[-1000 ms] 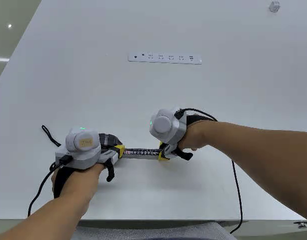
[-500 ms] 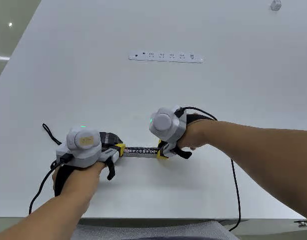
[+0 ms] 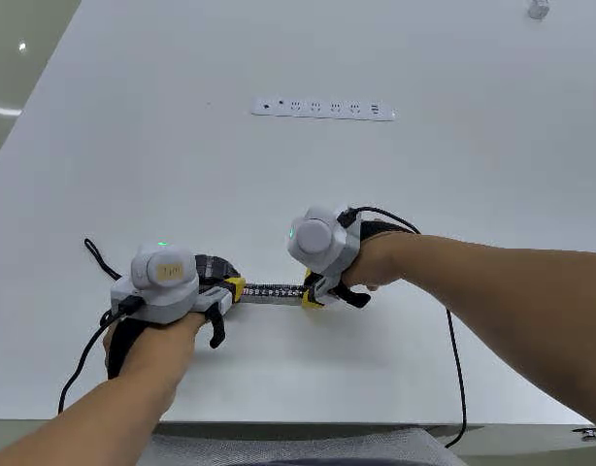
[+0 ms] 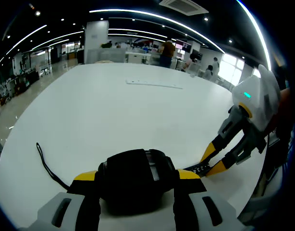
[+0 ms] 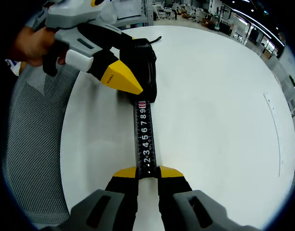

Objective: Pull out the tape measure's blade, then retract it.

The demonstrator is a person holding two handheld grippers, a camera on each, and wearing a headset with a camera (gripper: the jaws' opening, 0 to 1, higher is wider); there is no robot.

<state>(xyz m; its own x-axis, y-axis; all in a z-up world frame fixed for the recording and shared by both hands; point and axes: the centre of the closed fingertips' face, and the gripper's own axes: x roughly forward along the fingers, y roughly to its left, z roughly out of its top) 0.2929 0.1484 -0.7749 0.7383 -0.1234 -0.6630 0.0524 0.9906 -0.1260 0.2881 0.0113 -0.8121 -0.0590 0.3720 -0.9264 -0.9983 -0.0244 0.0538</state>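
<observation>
Left gripper (image 3: pixel 226 287) clenched on the black tape measure (image 4: pixel 135 178) case, lower left of head view. Right gripper (image 3: pixel 310 294) pinches the blade (image 5: pixel 144 134) tip; short stretch spans between them on white table (image 3: pixel 279 175).

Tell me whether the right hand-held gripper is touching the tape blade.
Touching. The right gripper view shows the right hand-held gripper pinching the blade near its end.
</observation>
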